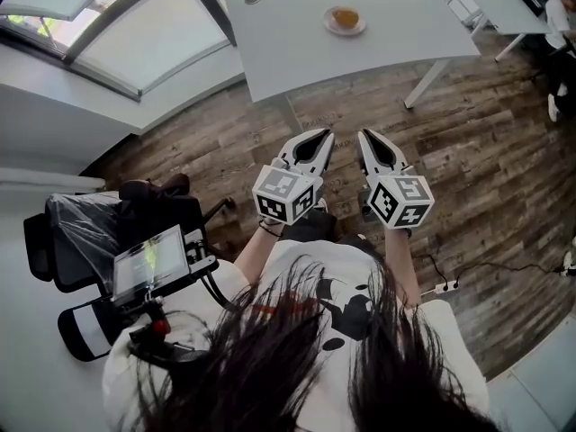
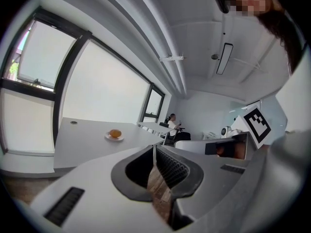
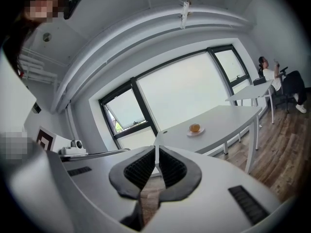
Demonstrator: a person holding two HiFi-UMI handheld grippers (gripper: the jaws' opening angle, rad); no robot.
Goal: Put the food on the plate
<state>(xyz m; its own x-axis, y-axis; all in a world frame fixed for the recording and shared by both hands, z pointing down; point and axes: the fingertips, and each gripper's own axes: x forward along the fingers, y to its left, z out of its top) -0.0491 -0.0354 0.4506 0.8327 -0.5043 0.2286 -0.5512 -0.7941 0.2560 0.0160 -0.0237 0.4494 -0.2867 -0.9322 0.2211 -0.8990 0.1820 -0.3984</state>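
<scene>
1. Short of the table (image 1: 378, 57) and out over the wood floor (image 1: 486, 169), our left gripper (image 1: 325, 136) points toward it. Its jaws are pressed tip to tip with nothing between them. We read that as a carrying pose: closed up because there is nothing to hold.
2. On the table, toward its far side, sits the plate (image 1: 359, 28), and the round orange-brown food (image 1: 345, 16) lies right in its middle. To us, the task's thing looks as if it is already where it belongs.
3. Our right gripper (image 1: 365, 136) is just beside the left one and equally well apart from the table. Its jaws are closed and empty too. The 2 aim at the plate side by side, probably so that either could reach in once we stand at the table's edge.
4. Past the table's right end, a seated person (image 3: 268, 72) is at another desk, well apart from the plate and no worry for us.
</scene>
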